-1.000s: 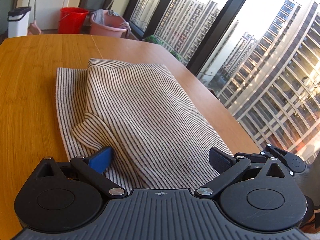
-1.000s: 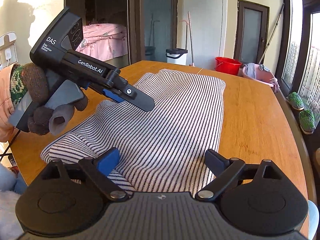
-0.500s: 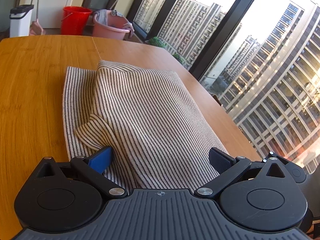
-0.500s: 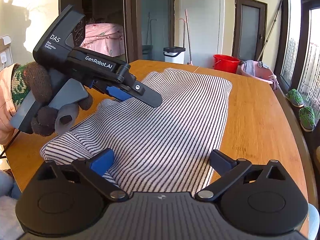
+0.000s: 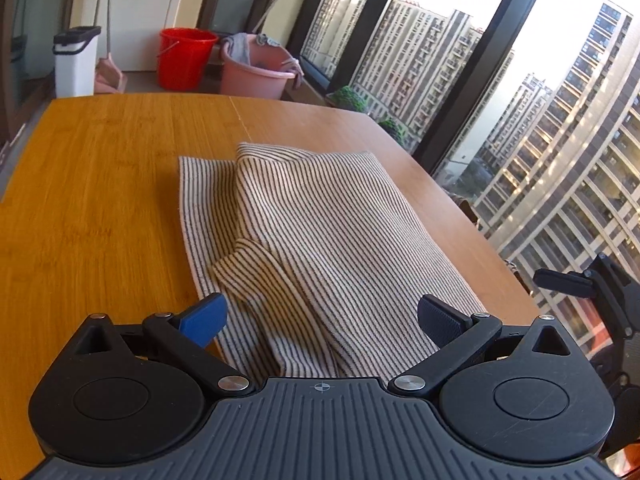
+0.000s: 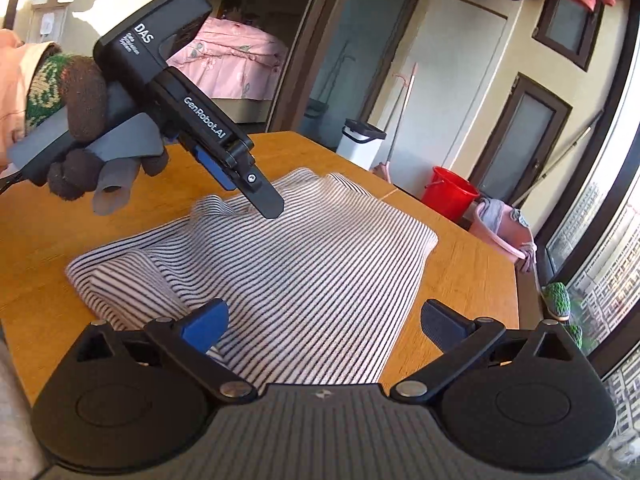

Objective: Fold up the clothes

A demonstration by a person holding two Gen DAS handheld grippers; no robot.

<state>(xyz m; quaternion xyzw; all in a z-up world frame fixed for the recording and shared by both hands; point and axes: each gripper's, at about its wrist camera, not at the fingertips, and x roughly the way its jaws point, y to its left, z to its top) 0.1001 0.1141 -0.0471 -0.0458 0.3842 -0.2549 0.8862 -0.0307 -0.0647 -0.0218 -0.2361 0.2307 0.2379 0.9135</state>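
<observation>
A black-and-white striped garment [image 5: 320, 220] lies folded on the wooden table [image 5: 100, 180], with a sleeve doubled over its near left part. My left gripper [image 5: 320, 314] hovers open just above the garment's near edge, nothing between its fingers. In the right wrist view the same garment [image 6: 304, 272] spreads ahead of my right gripper [image 6: 324, 320], which is wide open and empty above the cloth's near end. The left gripper [image 6: 244, 188], held by a gloved hand [image 6: 80, 92], hangs over the garment's far left corner. One right-gripper finger [image 5: 560, 278] shows at the right edge.
Beyond the table's far end stand a white bin [image 5: 76, 60], a red bucket [image 5: 184, 56] and a pink basin [image 5: 256, 68]. Tall windows run along the table's right side in the left wrist view. Bare wood lies left of the garment.
Both grippers have lifted slightly off the cloth. The right wrist view has rolled, tilting the room. The right jaws spread a little wider. The garment lies as before.
</observation>
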